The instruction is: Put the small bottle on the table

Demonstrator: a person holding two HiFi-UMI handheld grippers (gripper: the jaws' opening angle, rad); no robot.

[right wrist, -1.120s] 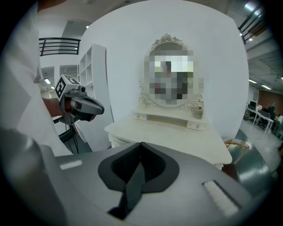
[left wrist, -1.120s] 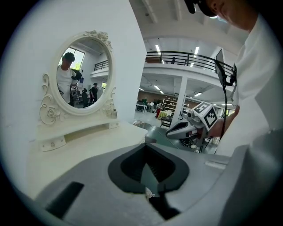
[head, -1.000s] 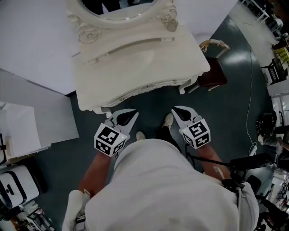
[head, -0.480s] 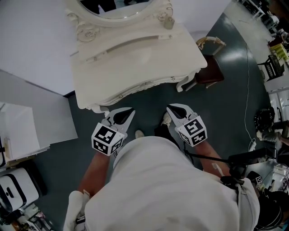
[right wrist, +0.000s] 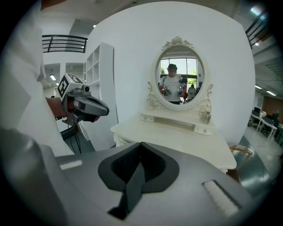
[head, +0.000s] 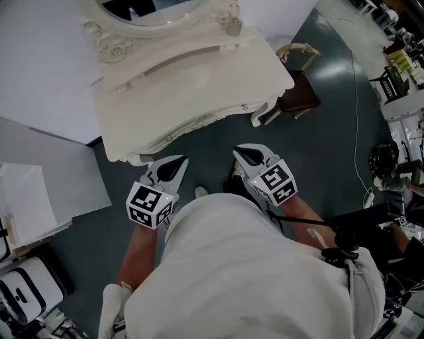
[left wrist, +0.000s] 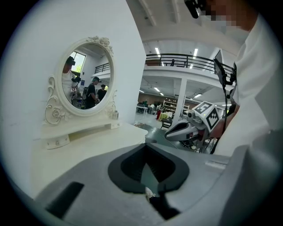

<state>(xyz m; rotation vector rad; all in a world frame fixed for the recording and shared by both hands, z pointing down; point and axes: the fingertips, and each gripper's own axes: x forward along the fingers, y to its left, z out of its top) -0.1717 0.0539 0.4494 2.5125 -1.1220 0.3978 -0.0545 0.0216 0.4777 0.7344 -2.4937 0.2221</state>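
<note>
The small bottle [head: 233, 26] stands on the raised shelf of the white dressing table [head: 199, 86], right of the oval mirror [head: 149, 10]. It also shows in the right gripper view as the small bottle [right wrist: 206, 117], and more faintly in the left gripper view [left wrist: 116, 115]. My left gripper [head: 177, 161] hovers just off the table's front edge, shut and empty. My right gripper [head: 240, 151] hangs beside it over the dark floor, also shut with nothing in it. Both are far short of the bottle.
A brown stool [head: 298, 93] with a pale curved back stands at the table's right corner. A white cabinet [head: 26, 205] sits at the left. Cables and equipment [head: 391, 165] lie on the floor at the right. The person's shoe [head: 201, 193] is below the grippers.
In the head view the table and both grippers have drifted left and slightly up. Both grippers stay shut and empty, at about the same distance from the table.
</note>
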